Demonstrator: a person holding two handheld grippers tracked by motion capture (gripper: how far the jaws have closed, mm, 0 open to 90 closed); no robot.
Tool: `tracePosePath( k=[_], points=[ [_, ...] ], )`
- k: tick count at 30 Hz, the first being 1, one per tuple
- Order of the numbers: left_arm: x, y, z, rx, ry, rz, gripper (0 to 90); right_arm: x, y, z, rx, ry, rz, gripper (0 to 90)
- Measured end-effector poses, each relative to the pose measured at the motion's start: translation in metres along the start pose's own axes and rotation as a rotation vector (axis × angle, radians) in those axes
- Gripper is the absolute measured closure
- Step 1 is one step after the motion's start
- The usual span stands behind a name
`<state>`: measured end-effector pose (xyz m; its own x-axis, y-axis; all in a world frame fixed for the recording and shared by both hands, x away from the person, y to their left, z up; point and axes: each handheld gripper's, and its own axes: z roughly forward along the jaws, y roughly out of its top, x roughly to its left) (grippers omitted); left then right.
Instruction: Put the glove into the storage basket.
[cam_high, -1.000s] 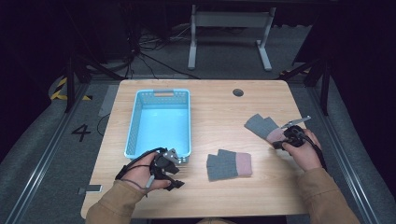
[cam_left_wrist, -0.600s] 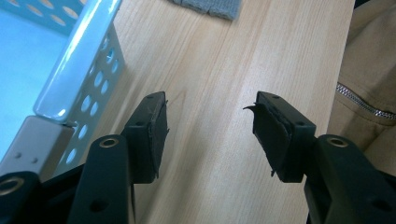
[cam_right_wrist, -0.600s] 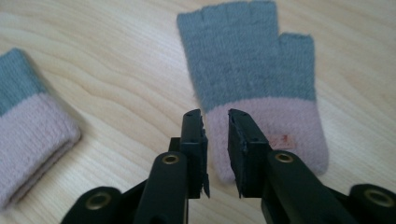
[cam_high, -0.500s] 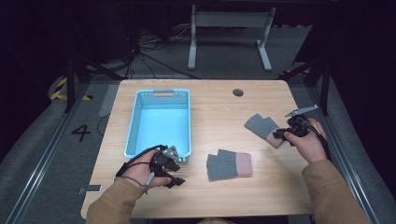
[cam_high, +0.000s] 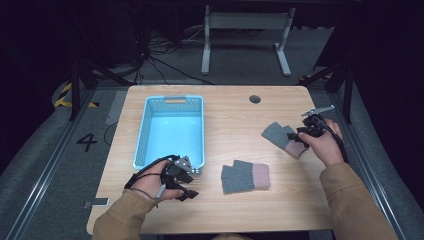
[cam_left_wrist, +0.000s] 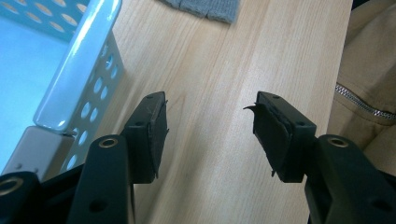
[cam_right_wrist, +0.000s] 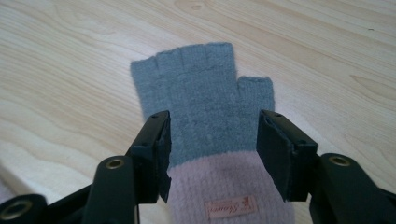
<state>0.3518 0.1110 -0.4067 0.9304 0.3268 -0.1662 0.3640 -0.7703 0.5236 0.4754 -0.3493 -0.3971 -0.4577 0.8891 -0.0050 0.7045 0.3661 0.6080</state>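
Two grey fingerless gloves with pink cuffs lie on the wooden table (cam_high: 227, 112). One glove (cam_high: 245, 176) rests near the front middle. The other glove (cam_high: 278, 135) lies flat at the right, under my right gripper (cam_high: 296, 137). In the right gripper view this glove (cam_right_wrist: 201, 88) sits between and below the jaws of the right gripper (cam_right_wrist: 212, 126), which have just been opening; the pads (cam_right_wrist: 161, 140) do not press on it. My left gripper (cam_high: 191, 185) rests by the basket's near corner, and its view shows the left gripper (cam_left_wrist: 210, 109) open over bare wood.
A light blue perforated basket (cam_high: 145, 130) stands at the left of the table, its corner (cam_left_wrist: 70, 88) close to my left jaw. A round cable hole (cam_high: 255, 99) is at the far edge. A tan jacket sleeve (cam_left_wrist: 369, 70) lies beside the table edge.
The right gripper's jaws went from shut to wide apart, letting go of the right-hand glove. That hand drew back a little toward the far right. The left hand stayed still.
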Motion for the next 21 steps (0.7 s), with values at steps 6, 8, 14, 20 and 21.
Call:
tracePosePath(
  k=[6, 8, 14, 20, 21],
  points=[
    [0.000, -0.001, 0.000, 0.001, -0.001, -0.004, 45.6, -0.002, 0.002, 0.019, 0.034, -0.021, 0.013, 41.3],
    [0.001, -0.001, 0.000, -0.002, -0.002, -0.003, 45.6, -0.003, 0.002, 0.025, 0.049, -0.024, 0.018, 39.6],
    [0.001, -0.001, 0.000, -0.001, -0.004, -0.005, 45.4, -0.003, -0.001, 0.038, 0.081, -0.026, 0.023, 36.5],
    [0.002, -0.002, -0.002, -0.002, 0.000, -0.012, 45.5, -0.003, -0.003, 0.046, 0.112, -0.021, -0.002, 32.8],
    [0.002, -0.002, -0.002, -0.005, -0.001, -0.012, 45.5, -0.003, -0.003, 0.046, 0.111, -0.016, -0.002, 33.1]
  ],
)
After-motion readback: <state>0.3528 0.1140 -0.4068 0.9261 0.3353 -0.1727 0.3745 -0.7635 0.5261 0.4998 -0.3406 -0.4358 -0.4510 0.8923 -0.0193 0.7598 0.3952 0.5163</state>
